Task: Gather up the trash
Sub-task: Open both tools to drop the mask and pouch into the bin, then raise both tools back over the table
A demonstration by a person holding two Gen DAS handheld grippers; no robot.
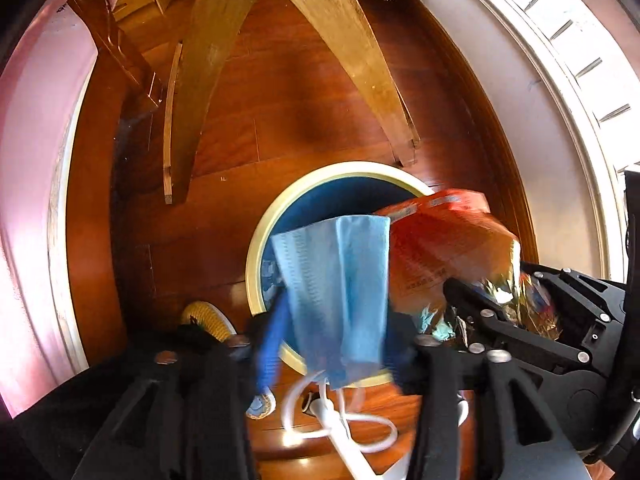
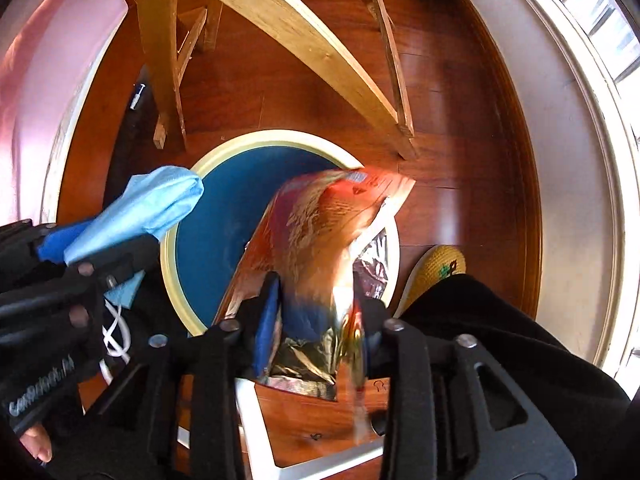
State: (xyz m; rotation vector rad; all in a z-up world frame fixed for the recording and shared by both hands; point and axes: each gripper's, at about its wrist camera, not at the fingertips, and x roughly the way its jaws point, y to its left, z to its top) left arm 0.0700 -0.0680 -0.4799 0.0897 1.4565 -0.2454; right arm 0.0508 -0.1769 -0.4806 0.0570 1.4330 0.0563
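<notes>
A round bin (image 1: 256,248) with a cream rim and blue inside stands on the wooden floor; it also shows in the right wrist view (image 2: 224,216). My left gripper (image 1: 336,344) holds a light blue face mask (image 1: 340,288) over the bin; its white ear loops hang below. The jaws stand fairly wide, and whether they pinch it is unclear. The mask shows in the right wrist view (image 2: 152,204) over the bin's left rim. My right gripper (image 2: 316,320) holds an orange-red foil snack wrapper (image 2: 316,232) over the bin. The wrapper also shows in the left wrist view (image 1: 440,248).
Wooden chair legs (image 2: 320,64) stand just behind the bin. A pink bedcover (image 1: 28,160) hangs at the left. A white wall and window frame (image 2: 580,160) curve along the right. A yellow slipper (image 2: 436,268) is beside the bin.
</notes>
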